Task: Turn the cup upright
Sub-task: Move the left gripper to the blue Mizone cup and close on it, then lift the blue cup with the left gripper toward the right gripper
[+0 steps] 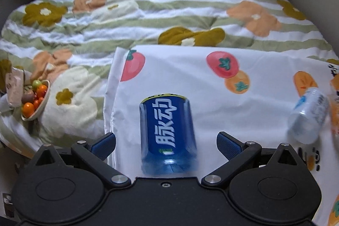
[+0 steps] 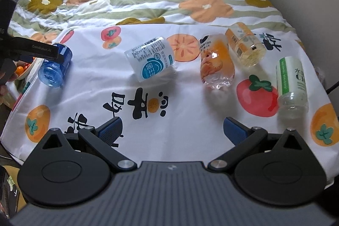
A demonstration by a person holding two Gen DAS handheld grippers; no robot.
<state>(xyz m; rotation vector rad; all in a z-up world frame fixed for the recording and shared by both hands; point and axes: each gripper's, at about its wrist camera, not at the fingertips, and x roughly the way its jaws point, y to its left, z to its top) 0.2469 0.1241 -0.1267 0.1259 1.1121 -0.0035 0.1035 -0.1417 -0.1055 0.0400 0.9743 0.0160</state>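
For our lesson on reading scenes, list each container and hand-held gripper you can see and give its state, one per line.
Blue cup: on its side, between open fingers.
White cup: on its side.
Orange cup: on its side.
Yellow cup: on its side.
Green-labelled cup: on its side.
Left hand-held gripper: open.
Right hand-held gripper: open, empty.

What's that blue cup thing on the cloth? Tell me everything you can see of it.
The blue cup looks like translucent blue plastic cut from a drink bottle, wrapped in a blue label with large white characters. It lies on its side on the fruit-print cloth, near the cloth's left edge. The left gripper hovers around it, jaws open on either side, not touching.
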